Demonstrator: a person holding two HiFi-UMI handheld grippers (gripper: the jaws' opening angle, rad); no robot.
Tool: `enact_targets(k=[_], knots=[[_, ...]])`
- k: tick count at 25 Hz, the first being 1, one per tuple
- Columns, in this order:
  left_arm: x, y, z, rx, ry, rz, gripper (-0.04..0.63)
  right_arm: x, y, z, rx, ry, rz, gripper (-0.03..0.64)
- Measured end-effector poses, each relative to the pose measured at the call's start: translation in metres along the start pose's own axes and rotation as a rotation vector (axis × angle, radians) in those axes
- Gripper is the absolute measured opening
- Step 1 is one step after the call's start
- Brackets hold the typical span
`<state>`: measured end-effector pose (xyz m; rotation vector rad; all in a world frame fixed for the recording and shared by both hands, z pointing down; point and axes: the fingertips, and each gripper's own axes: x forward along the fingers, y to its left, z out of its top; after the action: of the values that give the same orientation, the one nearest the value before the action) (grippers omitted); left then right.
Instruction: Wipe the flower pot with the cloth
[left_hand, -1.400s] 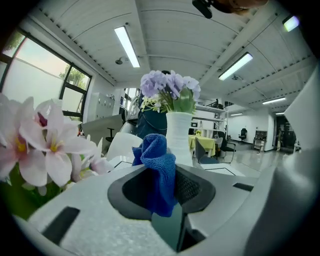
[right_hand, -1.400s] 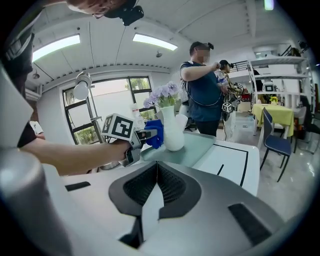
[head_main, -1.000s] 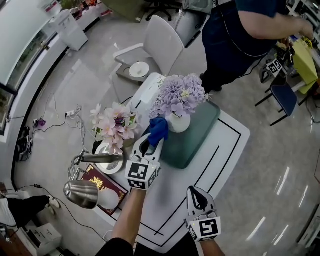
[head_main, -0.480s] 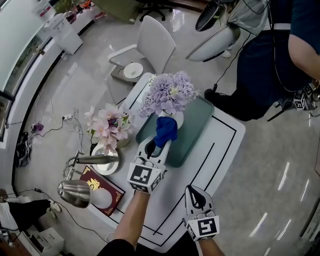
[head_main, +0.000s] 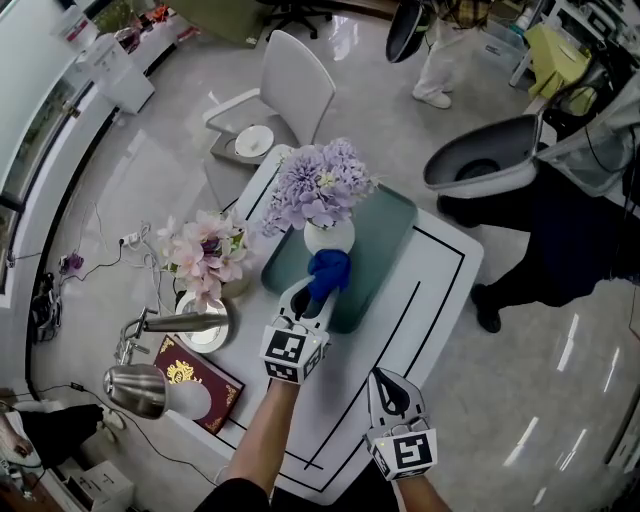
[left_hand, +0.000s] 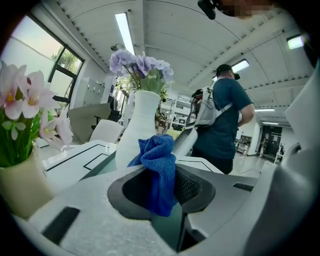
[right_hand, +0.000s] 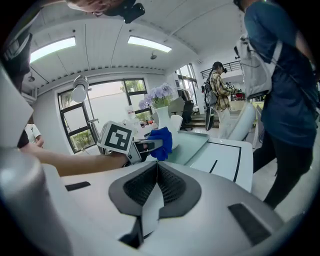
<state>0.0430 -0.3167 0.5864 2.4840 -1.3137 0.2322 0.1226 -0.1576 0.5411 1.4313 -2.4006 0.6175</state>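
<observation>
Left gripper (head_main: 313, 292) has swept cloth (head_main: 328, 270) to the front of the flower pot (head_main: 330, 237).

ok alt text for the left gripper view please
The left gripper clamps a bunched blue cloth right in front of a white flower pot holding purple flowers. Pink flowers stand at the picture's left; a person stands behind the table.
</observation>
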Motion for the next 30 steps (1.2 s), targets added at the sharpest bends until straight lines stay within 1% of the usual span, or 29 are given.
enact_targets(k=[2,6,8,10,14,19,23,26,28,30], knots=[[-0.004,-0.009,0.01,0.018,-0.04,-0.017,0.106,-0.001,-0.002,0.001,-0.002,-0.005,-0.002,0.008],[-0.007,-0.028,0.059,0.064,-0.149,-0.056,0.106,0.001,-0.011,0.008,0.0,-0.023,-0.019,0.008],[0.0,-0.033,0.076,0.075,-0.169,-0.07,0.106,0.002,-0.016,0.012,0.005,-0.032,-0.032,0.008],[0.01,-0.034,0.082,0.073,-0.168,-0.064,0.106,0.002,-0.021,0.016,0.007,-0.042,-0.041,0.008],[0.03,-0.029,0.075,0.044,-0.152,-0.035,0.106,0.003,-0.032,0.019,0.012,-0.053,-0.057,0.008],[0.046,-0.025,0.044,0.004,-0.095,-0.009,0.106,0.001,-0.041,0.017,0.02,-0.048,-0.065,0.008],[0.053,-0.026,0.017,-0.005,-0.038,-0.006,0.106,0.0,-0.046,0.011,0.032,-0.039,-0.073,0.008],[0.057,-0.028,0.004,-0.015,-0.004,-0.01,0.106,0.0,-0.048,0.009,0.038,-0.036,-0.075,0.008],[0.059,-0.033,0.001,-0.021,-0.001,-0.022,0.106,-0.001,-0.049,0.008,0.041,-0.034,-0.075,0.008],[0.058,-0.041,0.013,-0.016,-0.04,-0.036,0.106,-0.001,-0.049,0.006,0.042,-0.032,-0.071,0.008]])
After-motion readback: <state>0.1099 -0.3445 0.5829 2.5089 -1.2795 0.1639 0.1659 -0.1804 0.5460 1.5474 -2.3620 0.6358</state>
